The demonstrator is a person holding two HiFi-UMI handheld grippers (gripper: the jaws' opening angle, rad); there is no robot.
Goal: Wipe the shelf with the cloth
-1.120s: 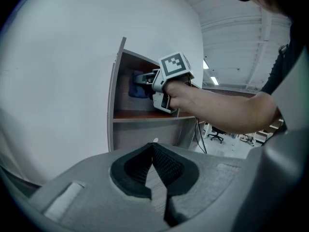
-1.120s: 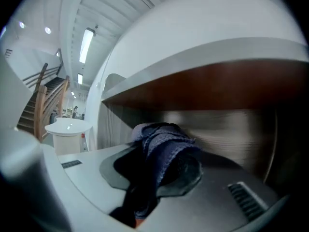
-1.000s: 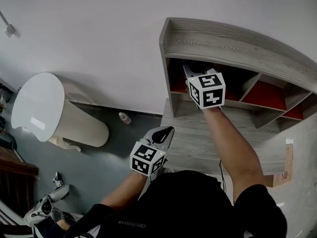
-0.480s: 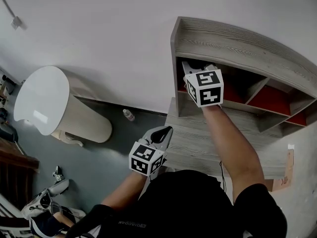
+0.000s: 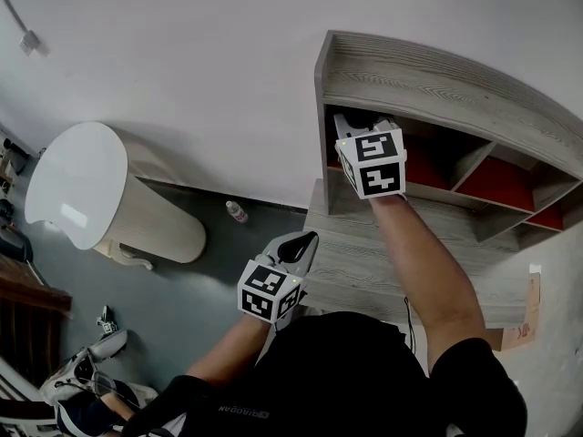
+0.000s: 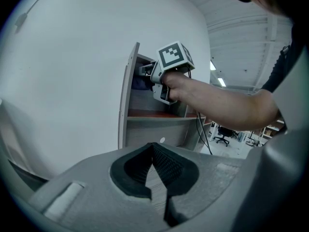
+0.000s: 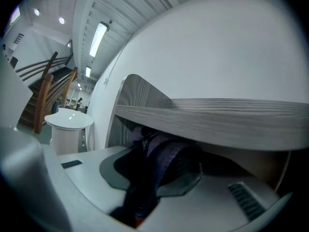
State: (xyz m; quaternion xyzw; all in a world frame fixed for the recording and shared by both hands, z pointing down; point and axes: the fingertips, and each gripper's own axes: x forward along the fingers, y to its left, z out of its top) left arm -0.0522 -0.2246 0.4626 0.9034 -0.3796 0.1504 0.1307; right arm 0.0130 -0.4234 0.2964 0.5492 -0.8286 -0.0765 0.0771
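The grey wooden shelf (image 5: 437,71) hangs on the white wall, with open compartments backed in red. My right gripper (image 5: 355,121) reaches into the top-left compartment, just under the top board (image 7: 217,117). It is shut on a dark purple cloth (image 7: 164,158), which bunches between the jaws and against the compartment's inside. From the left gripper view the right gripper (image 6: 147,71) and the cloth (image 6: 141,82) show at the shelf's left end. My left gripper (image 5: 303,242) hangs low near my body, shut and holding nothing (image 6: 153,151).
A lower wooden ledge (image 5: 364,262) runs below the compartments. A white round pedestal table (image 5: 77,189) stands to the left on the dark floor, with a small plastic bottle (image 5: 235,211) beside the wall. A cardboard box (image 5: 526,308) sits at the right.
My right gripper has shifted slightly left inside the top-left compartment with the cloth in it. The left gripper has stayed in place.
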